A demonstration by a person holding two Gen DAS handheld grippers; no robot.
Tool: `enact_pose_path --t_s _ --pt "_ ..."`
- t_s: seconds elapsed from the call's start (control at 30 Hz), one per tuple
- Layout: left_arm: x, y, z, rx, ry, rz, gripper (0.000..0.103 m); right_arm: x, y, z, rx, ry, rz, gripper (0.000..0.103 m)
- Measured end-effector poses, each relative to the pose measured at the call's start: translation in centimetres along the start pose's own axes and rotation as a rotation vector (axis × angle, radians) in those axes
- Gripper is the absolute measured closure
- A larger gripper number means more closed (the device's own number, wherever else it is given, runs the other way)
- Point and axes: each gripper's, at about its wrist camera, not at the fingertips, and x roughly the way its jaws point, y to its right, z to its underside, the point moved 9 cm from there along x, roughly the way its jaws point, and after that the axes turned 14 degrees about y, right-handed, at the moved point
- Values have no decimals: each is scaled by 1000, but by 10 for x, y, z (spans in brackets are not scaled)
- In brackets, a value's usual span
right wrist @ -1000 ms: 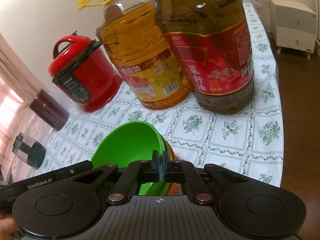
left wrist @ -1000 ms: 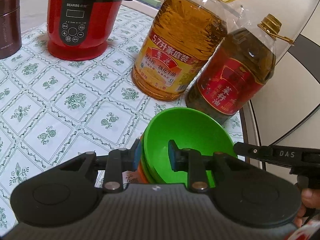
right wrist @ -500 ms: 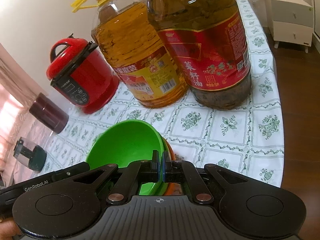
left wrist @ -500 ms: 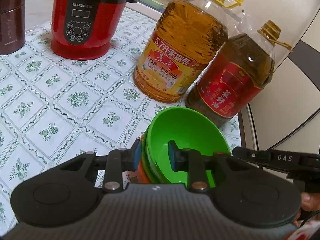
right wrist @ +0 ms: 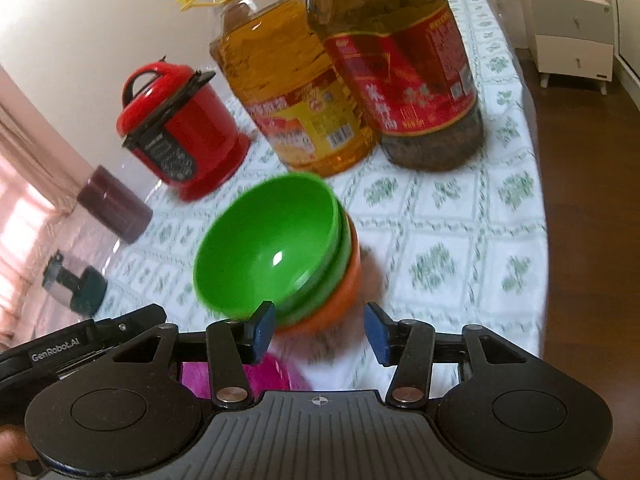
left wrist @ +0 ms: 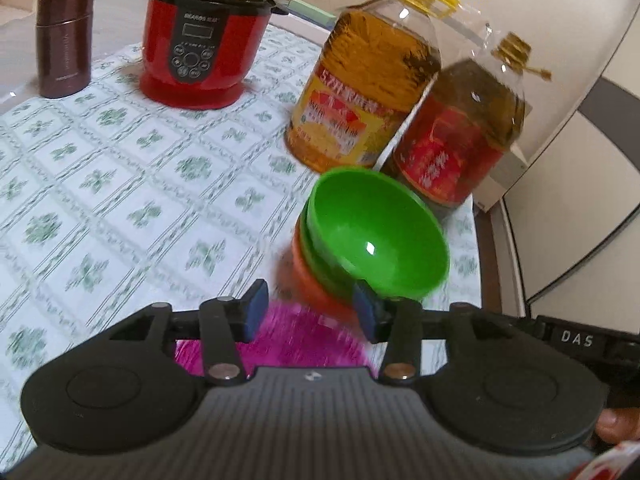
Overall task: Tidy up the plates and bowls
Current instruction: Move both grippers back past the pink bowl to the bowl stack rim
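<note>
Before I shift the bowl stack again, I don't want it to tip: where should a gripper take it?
Take the orange bottom bowl by its rim, one finger inside, one outside, from the near side where both open grippers, left and right, already face it. The green bowls are nested and tilted, so gripping only the top rim would likely lift just that bowl.

Ahead of the fingers (left wrist: 256, 308), the way is blocked by the stacked bowls (left wrist: 372, 240), with two oil bottles (left wrist: 360, 92) standing close behind them. Left of the fingers, open table (left wrist: 100, 184) is left clear as far as the red cooker (left wrist: 204, 40).
</note>
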Motion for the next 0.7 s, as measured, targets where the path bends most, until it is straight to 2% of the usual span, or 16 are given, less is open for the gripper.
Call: enact_pose_path --t_s 0.07,0.4,0.7 --pt "-12 -2 9 11 3 -13 53 -10 -3 13 -27 -10 -4 51" --pt "-63 0 50 54 27 -65 50 -51 -20 52 -122 -23 0 49" --pt "-86 -1 69 60 31 -109 50 -68 -26 73 -202 -45 9 45"
